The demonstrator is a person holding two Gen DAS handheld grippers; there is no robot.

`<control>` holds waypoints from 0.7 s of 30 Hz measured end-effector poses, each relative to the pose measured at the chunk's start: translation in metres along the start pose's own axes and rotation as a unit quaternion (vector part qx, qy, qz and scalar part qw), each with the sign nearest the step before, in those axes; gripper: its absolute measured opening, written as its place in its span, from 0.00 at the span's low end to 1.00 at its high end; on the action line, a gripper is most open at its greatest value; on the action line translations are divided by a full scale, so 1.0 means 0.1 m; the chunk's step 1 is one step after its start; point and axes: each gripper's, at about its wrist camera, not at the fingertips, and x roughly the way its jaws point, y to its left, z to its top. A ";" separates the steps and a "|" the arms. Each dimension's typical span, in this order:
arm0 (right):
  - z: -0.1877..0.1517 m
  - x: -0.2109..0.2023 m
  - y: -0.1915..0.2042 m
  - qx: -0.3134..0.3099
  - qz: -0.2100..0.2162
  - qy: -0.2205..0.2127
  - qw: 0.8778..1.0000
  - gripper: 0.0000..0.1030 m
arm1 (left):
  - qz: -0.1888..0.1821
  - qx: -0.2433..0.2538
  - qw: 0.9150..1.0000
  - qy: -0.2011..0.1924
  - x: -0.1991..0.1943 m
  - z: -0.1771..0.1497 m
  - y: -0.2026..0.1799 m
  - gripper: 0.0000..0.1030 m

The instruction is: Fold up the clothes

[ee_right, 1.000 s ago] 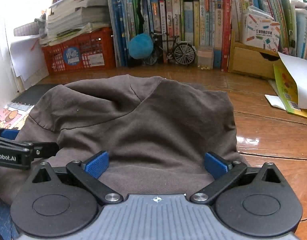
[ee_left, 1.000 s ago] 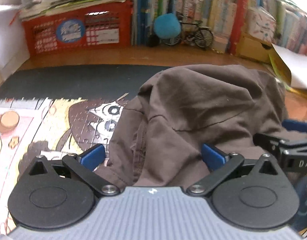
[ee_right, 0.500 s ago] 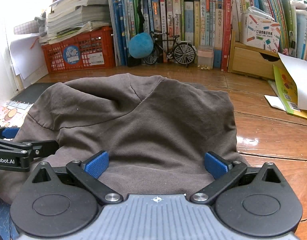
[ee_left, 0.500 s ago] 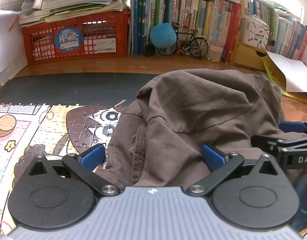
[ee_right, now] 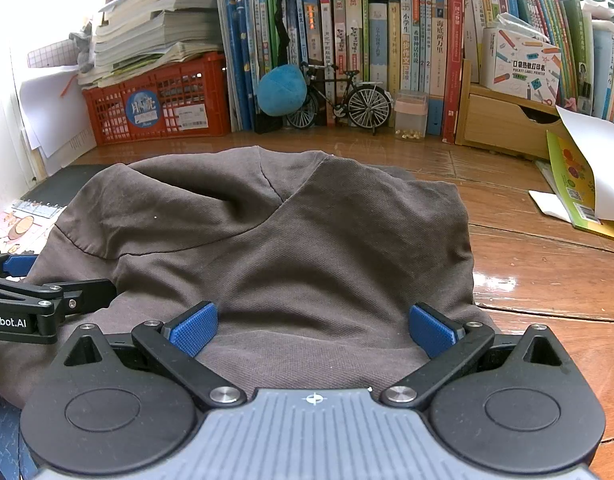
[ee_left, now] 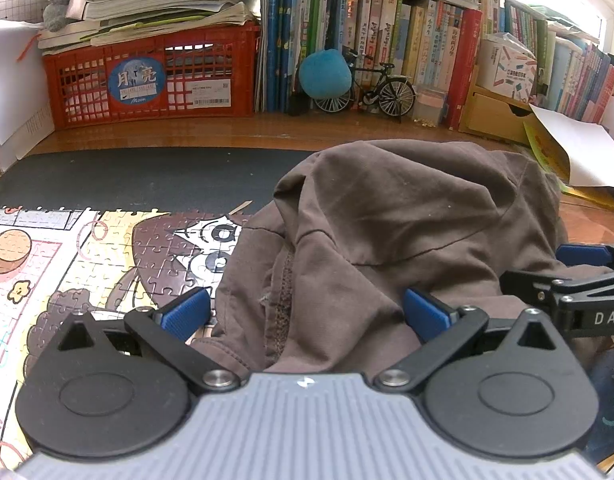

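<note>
A brown garment point(ee_left: 407, 232) lies bunched in a loose mound on the wooden desk, its left edge over a jigsaw puzzle. In the right wrist view the same garment point(ee_right: 267, 248) fills the middle. My left gripper point(ee_left: 307, 308) is open, its blue pads wide apart on either side of the cloth's near seam edge. My right gripper point(ee_right: 313, 330) is open too, with the near hem lying between its spread pads. Each gripper shows in the other's view: the right gripper point(ee_left: 579, 280) at the right edge, the left gripper point(ee_right: 39, 300) at the left edge.
A jigsaw puzzle point(ee_left: 87, 264) on a dark mat point(ee_left: 127, 176) lies left. At the back stand a red crate point(ee_left: 147, 84), rows of books point(ee_right: 387, 52), a blue plush ball point(ee_right: 283, 90) and a model bicycle point(ee_right: 347, 98). Booklets and paper point(ee_right: 579, 184) lie right.
The left wrist view has tipped up a little and shows more of the shelf. The garment and the right gripper have hardly moved; both grippers stay open.
</note>
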 end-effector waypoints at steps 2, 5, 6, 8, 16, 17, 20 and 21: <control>0.00 0.00 0.00 0.000 0.000 0.000 1.000 1.00 | 0.000 0.000 1.000 0.000 0.00 0.00 0.00 1.00; -0.01 0.00 0.01 0.000 -0.001 0.000 1.000 1.00 | -0.003 0.002 1.000 0.000 0.00 0.01 0.03 1.00; -0.01 0.00 0.01 0.001 -0.001 0.000 1.000 1.00 | -0.005 0.003 1.000 0.000 0.00 0.02 0.05 1.00; -0.01 0.00 0.01 0.001 -0.001 -0.001 1.000 1.00 | -0.005 0.003 1.000 0.000 0.00 0.02 0.05 1.00; -0.01 0.00 0.01 0.000 -0.001 0.000 1.000 1.00 | -0.001 0.000 1.000 -0.001 -0.01 0.02 0.01 1.00; 0.00 0.00 0.01 0.000 -0.001 0.000 1.000 1.00 | -0.001 0.000 1.000 -0.001 -0.01 0.02 0.01 1.00; 0.00 0.00 0.00 0.000 -0.001 0.000 1.000 1.00 | 0.000 0.002 1.000 0.000 -0.01 0.02 0.00 1.00; 0.00 0.00 0.00 0.000 -0.001 0.000 1.000 1.00 | 0.002 0.003 1.000 0.000 0.00 0.02 0.00 1.00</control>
